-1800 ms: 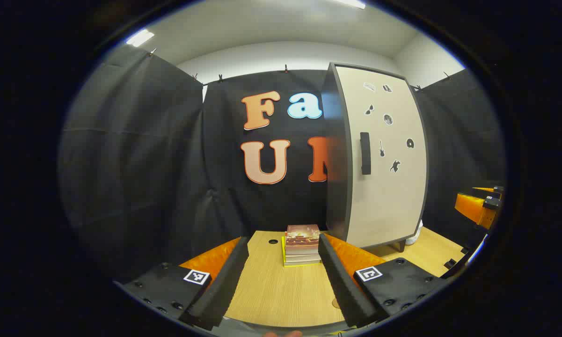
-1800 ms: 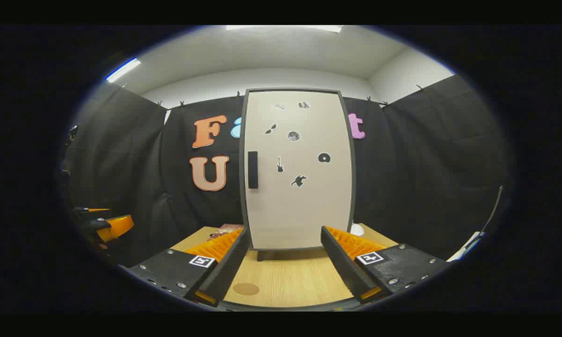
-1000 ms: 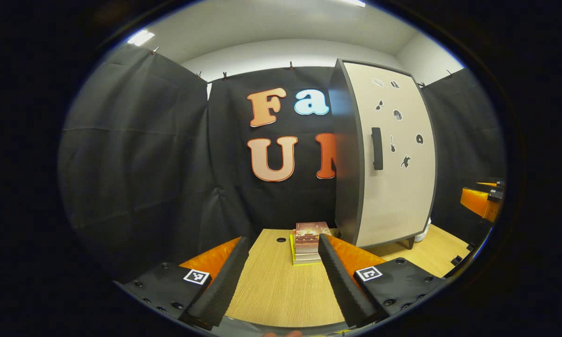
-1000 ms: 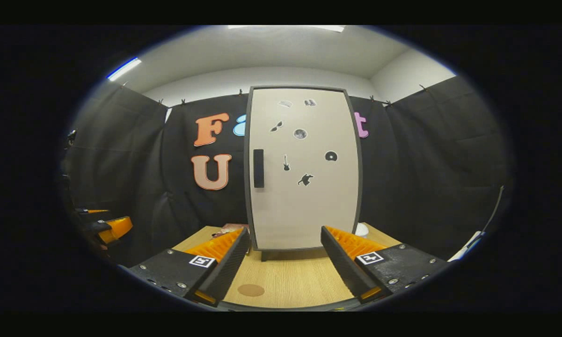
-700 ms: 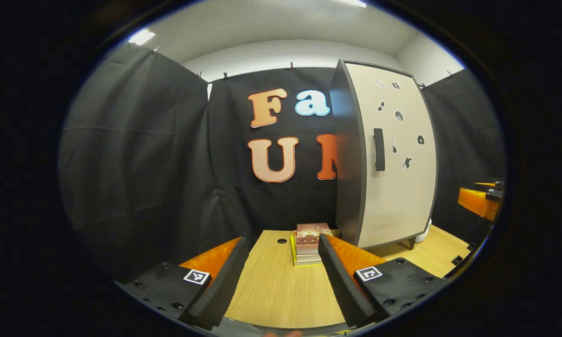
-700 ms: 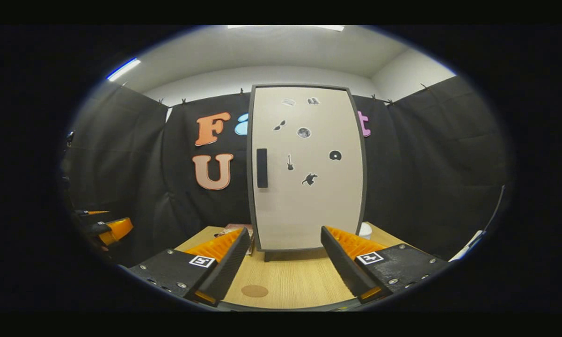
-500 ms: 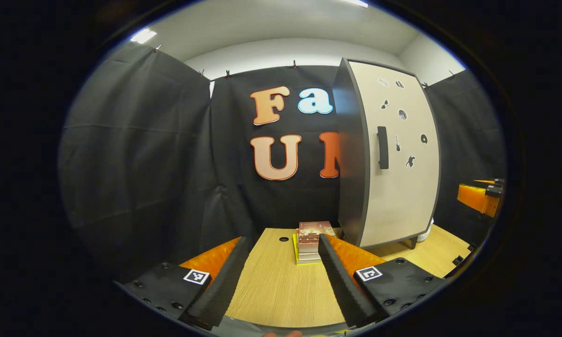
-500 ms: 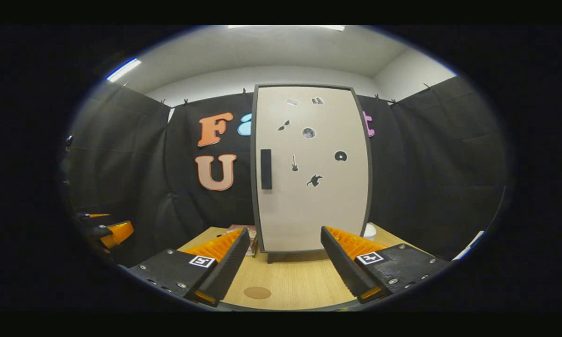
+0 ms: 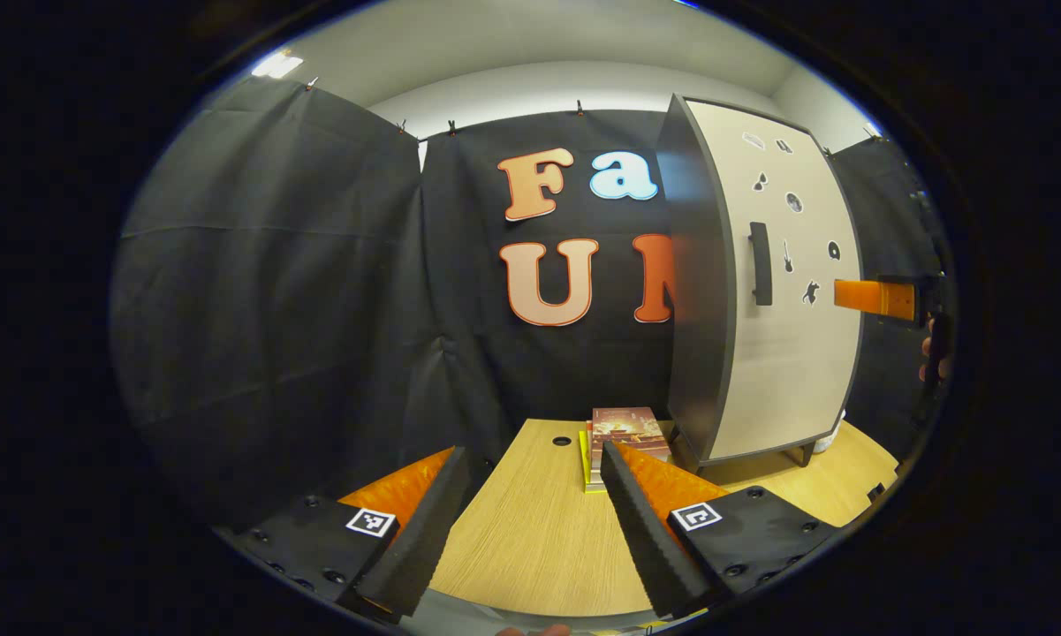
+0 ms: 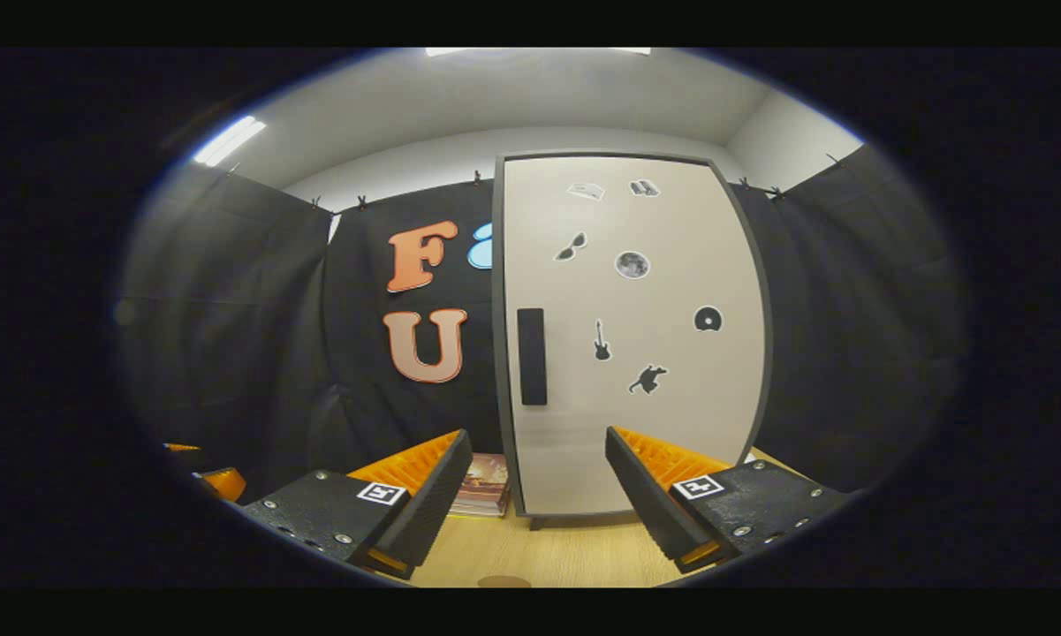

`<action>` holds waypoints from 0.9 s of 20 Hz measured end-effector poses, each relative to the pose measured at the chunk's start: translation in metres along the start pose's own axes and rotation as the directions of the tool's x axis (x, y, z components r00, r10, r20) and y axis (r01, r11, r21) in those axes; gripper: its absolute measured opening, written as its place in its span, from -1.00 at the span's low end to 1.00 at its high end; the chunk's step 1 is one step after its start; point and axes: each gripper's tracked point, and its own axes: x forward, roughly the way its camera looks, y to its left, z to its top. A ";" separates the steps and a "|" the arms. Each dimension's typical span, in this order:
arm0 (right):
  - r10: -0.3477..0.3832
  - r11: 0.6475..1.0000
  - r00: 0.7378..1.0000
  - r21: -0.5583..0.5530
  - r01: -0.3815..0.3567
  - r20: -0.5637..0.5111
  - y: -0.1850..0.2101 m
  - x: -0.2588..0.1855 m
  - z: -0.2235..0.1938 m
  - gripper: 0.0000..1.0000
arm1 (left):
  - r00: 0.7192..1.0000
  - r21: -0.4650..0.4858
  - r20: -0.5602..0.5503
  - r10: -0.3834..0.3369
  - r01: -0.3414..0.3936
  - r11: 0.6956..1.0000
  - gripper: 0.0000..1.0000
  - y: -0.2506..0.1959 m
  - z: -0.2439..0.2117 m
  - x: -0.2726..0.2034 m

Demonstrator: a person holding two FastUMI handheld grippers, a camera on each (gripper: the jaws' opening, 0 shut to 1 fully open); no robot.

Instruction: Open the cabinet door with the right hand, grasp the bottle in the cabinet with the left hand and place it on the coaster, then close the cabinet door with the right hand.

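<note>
A tall cabinet [image 10: 636, 336] with a beige door and dark frame stands shut on the wooden table [image 10: 574, 552]. Its dark vertical handle [image 10: 531, 356] sits near the door's left edge. My right gripper [image 10: 530, 503] is open, raised in front of the door, a little below the handle and still apart from it. In the left gripper view the cabinet [image 9: 773, 291] is at the right, and the right gripper [image 9: 879, 299] shows at its far side at handle height. My left gripper [image 9: 530, 530] is open and empty, low over the table. The coaster's top edge [image 10: 503, 581] peeks in at the bottom.
A stack of books [image 9: 623, 433] lies on the table just left of the cabinet, also seen as the books [image 10: 481, 496] past my right gripper's left finger. A small cable hole [image 9: 562, 440] marks the table's back. Black cloth walls close in the booth.
My right gripper has risen and moved closer to the cabinet door, now near handle height. The left gripper has turned left, shifting the cabinet toward the right of its view. Door stays shut.
</note>
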 end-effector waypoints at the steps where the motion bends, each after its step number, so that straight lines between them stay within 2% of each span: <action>1: 0.008 1.000 1.000 0.003 -0.008 0.002 0.002 0.016 0.004 0.89 | 1.000 -0.002 -0.004 0.015 -0.015 1.000 0.95 0.004 -0.001 0.002; 3: 0.017 1.000 1.000 -0.006 -0.017 0.004 0.005 0.045 0.011 0.89 | 0.999 -0.003 -0.014 0.040 -0.040 0.999 1.00 0.011 -0.007 0.007; 6: 0.047 0.999 0.999 -0.024 -0.047 0.011 0.014 0.085 0.017 0.88 | 0.994 0.007 -0.036 0.099 -0.099 0.995 0.95 0.030 -0.015 0.013; 11: 0.043 0.999 0.999 0.006 -0.043 0.017 0.011 0.137 0.024 0.87 | 0.982 -0.012 -0.063 0.177 -0.178 0.984 0.90 0.055 -0.024 0.023; 12: 0.042 0.999 0.999 0.011 -0.042 0.013 0.010 0.144 0.023 0.86 | 0.979 -0.011 -0.064 0.194 -0.195 0.981 0.95 0.061 -0.025 0.026; 13: 0.038 0.999 0.999 0.019 -0.039 0.009 0.009 0.150 0.022 0.96 | 0.976 -0.010 -0.069 0.208 -0.209 0.978 0.95 0.064 -0.025 0.026; 14: 0.040 0.999 0.999 0.025 -0.040 0.010 0.008 0.155 0.022 0.80 | 0.973 -0.013 -0.074 0.220 -0.222 0.975 0.92 0.067 -0.029 0.026; 15: 0.038 0.999 0.999 0.029 -0.038 0.007 0.007 0.159 0.022 0.72 | 0.970 -0.016 -0.082 0.230 -0.232 0.973 0.96 0.069 -0.031 0.026; 16: 0.033 0.999 0.999 0.030 -0.034 0.003 0.005 0.162 0.020 0.66 | 0.967 -0.018 -0.087 0.240 -0.242 0.970 0.90 0.072 -0.032 0.026; 17: 0.028 0.999 1.000 0.032 -0.028 -0.003 0.004 0.166 0.018 0.46 | 0.964 -0.016 -0.089 0.249 -0.251 0.968 0.96 0.077 -0.034 0.025; 18: 0.029 0.999 1.000 0.034 -0.029 -0.006 0.005 0.167 0.017 0.49 | 0.963 -0.007 -0.084 0.257 -0.258 0.966 0.96 0.080 -0.032 0.024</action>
